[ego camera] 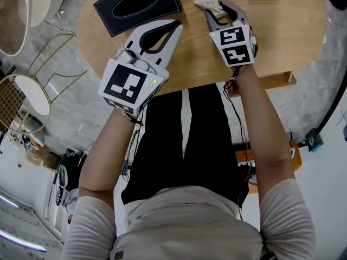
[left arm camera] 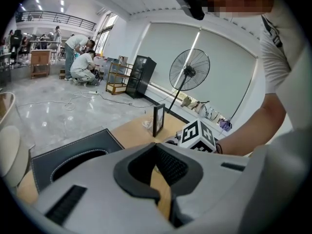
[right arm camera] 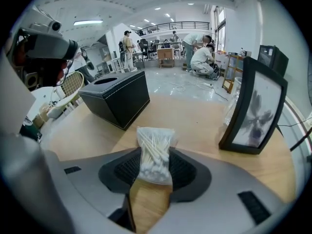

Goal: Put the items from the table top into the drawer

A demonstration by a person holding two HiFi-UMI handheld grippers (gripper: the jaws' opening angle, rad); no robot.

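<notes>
A small clear bag of cotton swabs (ego camera: pixel 209 1) lies on the round wooden table (ego camera: pixel 287 31) near its far edge. My right gripper (ego camera: pixel 221 11) points down at it, and in the right gripper view the bag (right arm camera: pixel 155 152) sits between the two dark pads with its sides touching them, so the right gripper (right arm camera: pixel 152 177) is shut on it. The bag rests on the wood. To the left, my left gripper (ego camera: pixel 172 30) hovers over the table with its jaws a narrow gap apart. Only bare wood shows between the jaws of the left gripper (left arm camera: pixel 163 191).
A black leather tissue box (ego camera: pixel 138 4) stands at the table's back left, close ahead of the left gripper. A dark picture frame (right arm camera: pixel 256 111) stands upright right of the bag. A white round stool with a wire frame (ego camera: pixel 32 93) is on the floor at the left.
</notes>
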